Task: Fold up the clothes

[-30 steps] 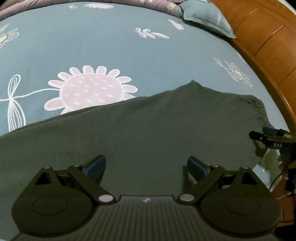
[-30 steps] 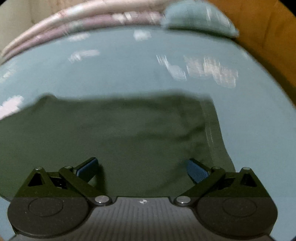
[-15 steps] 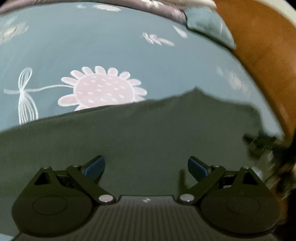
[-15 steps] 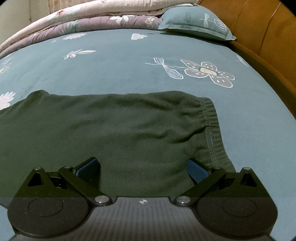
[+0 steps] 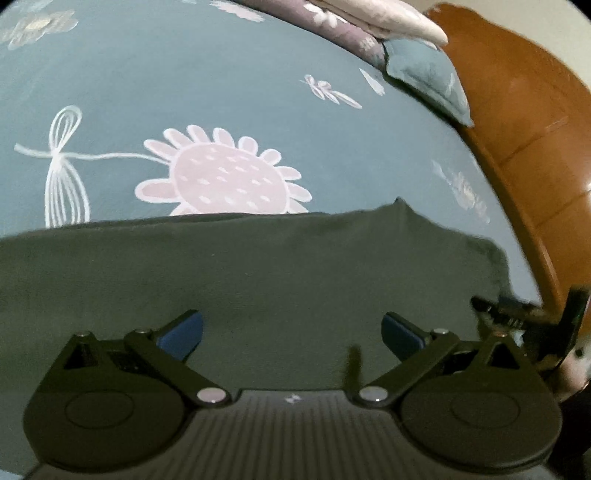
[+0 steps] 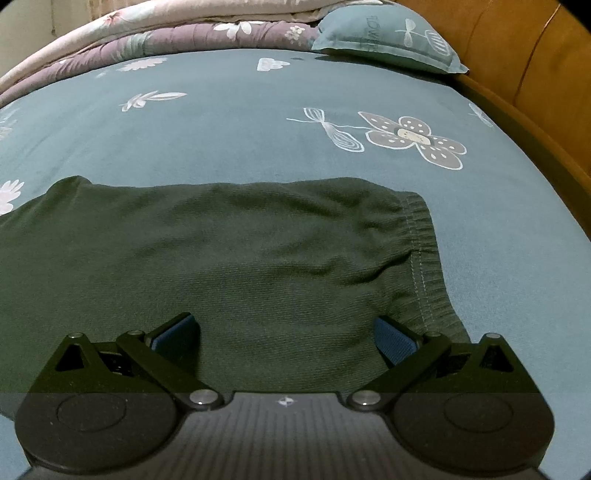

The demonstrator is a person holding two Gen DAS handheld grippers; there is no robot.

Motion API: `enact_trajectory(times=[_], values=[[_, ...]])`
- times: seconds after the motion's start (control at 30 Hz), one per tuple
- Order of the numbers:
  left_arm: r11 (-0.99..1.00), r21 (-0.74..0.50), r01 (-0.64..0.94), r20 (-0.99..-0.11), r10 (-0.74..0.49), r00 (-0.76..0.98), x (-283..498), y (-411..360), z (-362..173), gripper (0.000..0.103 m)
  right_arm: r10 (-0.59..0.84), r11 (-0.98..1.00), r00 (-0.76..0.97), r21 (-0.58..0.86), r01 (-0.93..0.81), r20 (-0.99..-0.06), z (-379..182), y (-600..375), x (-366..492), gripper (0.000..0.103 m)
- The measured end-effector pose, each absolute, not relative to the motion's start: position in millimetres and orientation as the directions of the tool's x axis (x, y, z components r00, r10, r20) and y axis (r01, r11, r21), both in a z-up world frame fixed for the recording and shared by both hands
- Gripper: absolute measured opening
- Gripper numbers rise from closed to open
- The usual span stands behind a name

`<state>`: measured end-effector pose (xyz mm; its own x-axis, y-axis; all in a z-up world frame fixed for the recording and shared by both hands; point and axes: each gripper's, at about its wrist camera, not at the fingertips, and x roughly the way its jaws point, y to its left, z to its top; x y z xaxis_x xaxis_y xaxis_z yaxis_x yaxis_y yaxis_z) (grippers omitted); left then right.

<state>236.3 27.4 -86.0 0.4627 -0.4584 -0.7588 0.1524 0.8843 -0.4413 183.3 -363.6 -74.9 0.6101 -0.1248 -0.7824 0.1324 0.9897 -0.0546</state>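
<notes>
Hovering over dark green trousers (image 6: 258, 258) spread flat on the bed (image 6: 258, 85), both pairs of jaws released.

The left gripper (image 5: 291, 332) has its jaws opening wide, cloth lying beneath and ahead of them, nothing pinched. The right gripper (image 6: 284, 334) stands just as wide, its right blue pad just beside the elastic waistband (image 6: 424, 258), gripping nothing. Beyond the jaws lie a teal pillow (image 6: 384, 37) and a folded floral quilt (image 6: 166, 33), with the wooden headboard (image 6: 517, 55) to the right.
</notes>
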Motion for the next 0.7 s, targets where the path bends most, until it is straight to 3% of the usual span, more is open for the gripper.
enact_trajectory(times=[0.17, 0.47, 0.7], values=[[0.908, -0.377, 0.184, -0.771, -0.417, 0.481, 233.4, 18.2, -85.4, 0.102, -0.137, 0.988, 0.606, -0.060, 0.145, -0.783, -75.0, -362.1, 184.9, 0.103], [0.857, -0.509, 0.082, -0.713, -0.474, 0.516, 235.2, 38.0, -88.6, 0.102, -0.142, 0.987, 0.608, -0.062, 0.150, -0.781, -74.9, -361.4, 183.9, 0.103], [0.875, -0.474, 0.104, -0.724, -0.454, 0.519, 235.2, 30.4, -88.5, 0.102, -0.146, 0.986, 0.614, -0.062, 0.157, -0.776, -76.1, -360.6, 182.6, 0.103]])
